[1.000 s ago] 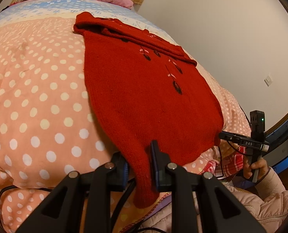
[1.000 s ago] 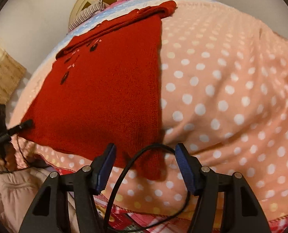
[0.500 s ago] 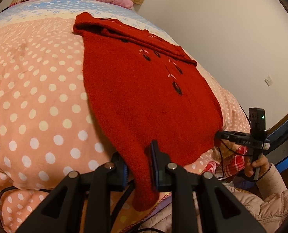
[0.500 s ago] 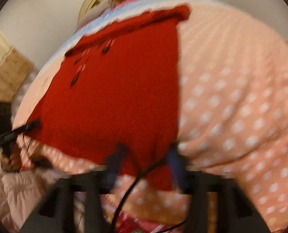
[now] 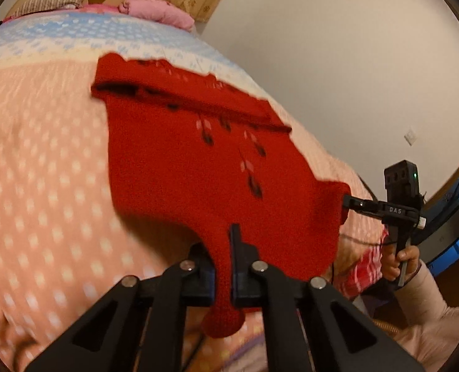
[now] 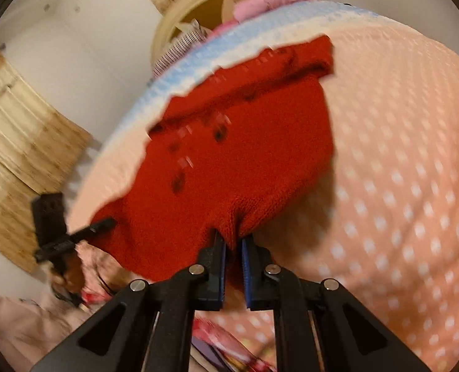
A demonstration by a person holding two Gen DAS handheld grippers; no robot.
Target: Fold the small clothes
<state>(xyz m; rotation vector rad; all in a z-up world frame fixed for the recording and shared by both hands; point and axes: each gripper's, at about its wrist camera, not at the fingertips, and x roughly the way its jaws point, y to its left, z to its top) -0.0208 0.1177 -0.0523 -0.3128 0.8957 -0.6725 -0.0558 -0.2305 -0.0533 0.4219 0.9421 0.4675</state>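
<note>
A small red knitted sweater (image 5: 183, 167) with dark and white marks lies on a peach polka-dot bed cover (image 5: 37, 186). My left gripper (image 5: 223, 248) is shut on the sweater's near hem corner, and a bit of red knit hangs below its jaws. My right gripper (image 6: 233, 241) is shut on the other near hem corner of the sweater (image 6: 235, 161). Both near corners are lifted off the cover; the far part with the sleeves still rests on the bed. Each gripper shows in the other's view: the right one (image 5: 353, 203) and the left one (image 6: 105, 224).
Pink cloth (image 5: 155, 12) and a striped pillow (image 5: 55, 0) lie at the head of the bed by a round headboard (image 6: 192, 9). A white wall (image 5: 353, 62) is at the right side. A bamboo blind (image 6: 15, 142) hangs at the left. A checked red cloth (image 5: 365, 266) lies at the bed's near edge.
My right gripper moved in and closed on the sweater's near hem corner. Both grippers then lifted the near hem up and toward the head of the bed.
</note>
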